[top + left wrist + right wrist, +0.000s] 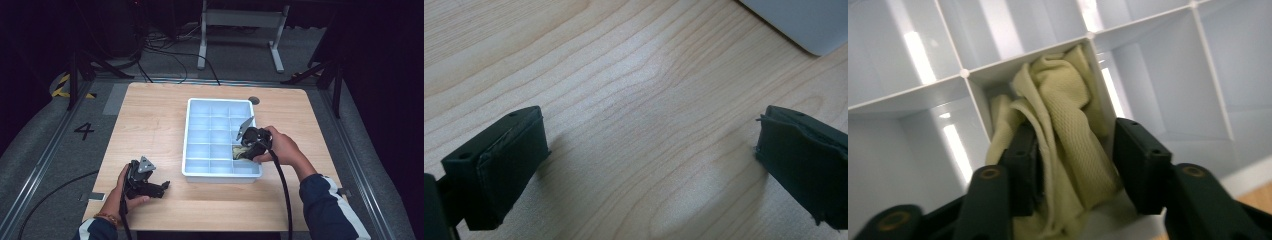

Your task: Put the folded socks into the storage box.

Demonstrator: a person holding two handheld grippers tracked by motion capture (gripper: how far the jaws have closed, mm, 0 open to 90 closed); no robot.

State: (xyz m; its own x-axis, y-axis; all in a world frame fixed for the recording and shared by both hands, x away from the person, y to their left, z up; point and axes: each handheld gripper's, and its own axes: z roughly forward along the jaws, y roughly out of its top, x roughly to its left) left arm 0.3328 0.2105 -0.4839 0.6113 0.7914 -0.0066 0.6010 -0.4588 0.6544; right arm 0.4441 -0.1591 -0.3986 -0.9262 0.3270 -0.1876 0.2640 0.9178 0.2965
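Presently the left gripper (161,187) rests at seven o'clock on the table (150,115), jaws wide and empty. At four o'clock in the tray (190,140), the right gripper (1075,165) straddles the yellow cloth (1068,135), jaws half open, the grip apparently slack. Advise lifting straight out so the cloth stays bunched in its compartment.

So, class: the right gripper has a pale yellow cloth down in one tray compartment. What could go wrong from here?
1. The cloth still lies between the right gripper jaws, so lifting away might drag it back out.
2. It bulges against the divider and could spill into the next compartment.
3. One jaw sits beside that divider; a careless pull might shift the tray.
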